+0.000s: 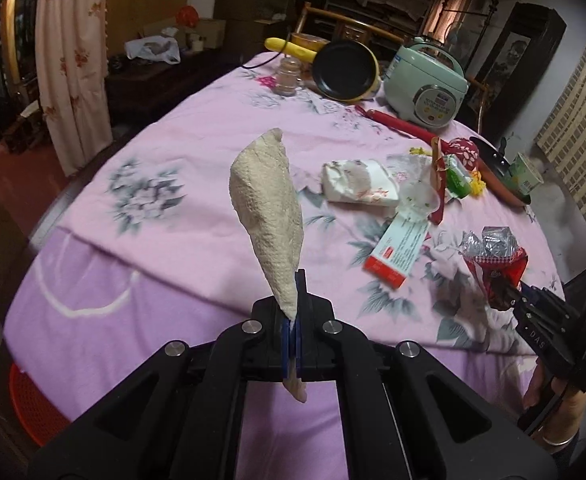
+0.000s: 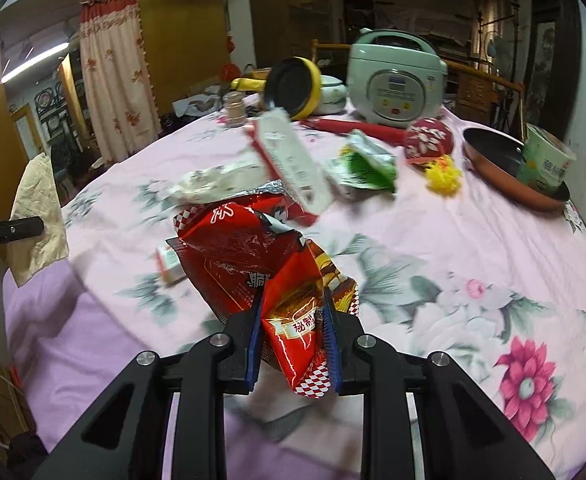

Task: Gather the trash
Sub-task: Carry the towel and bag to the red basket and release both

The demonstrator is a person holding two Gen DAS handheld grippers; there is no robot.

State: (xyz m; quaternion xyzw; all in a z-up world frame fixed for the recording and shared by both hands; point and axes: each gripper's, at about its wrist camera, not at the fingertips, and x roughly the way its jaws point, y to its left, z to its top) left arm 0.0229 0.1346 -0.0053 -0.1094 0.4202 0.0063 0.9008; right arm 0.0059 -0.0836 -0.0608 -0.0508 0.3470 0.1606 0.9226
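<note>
My left gripper (image 1: 293, 312) is shut on a crumpled beige paper towel (image 1: 267, 208), which stands up above the pink flowered tablecloth (image 1: 173, 152). The same paper towel (image 2: 39, 216) and the left gripper's fingers (image 2: 13, 229) show at the left edge of the right wrist view. My right gripper (image 2: 293, 312) is shut on a red snack wrapper (image 2: 249, 256) with a silver lining, lifted above the cloth; that wrapper (image 1: 497, 256) and gripper (image 1: 509, 300) appear at the right in the left wrist view. Loose trash lies mid-table: a white wad (image 1: 359, 180), a red-and-white box (image 1: 397, 252), a green packet (image 2: 367, 164).
At the table's far side stand a pale green rice cooker (image 1: 427, 84), a yellow pan (image 1: 347, 70), a small jar (image 1: 287, 76), a red rolling pin (image 1: 401, 124), a copper pan (image 2: 513, 168) with a paper cup (image 2: 545, 160). A red basket (image 1: 33, 408) sits below the table's near left edge.
</note>
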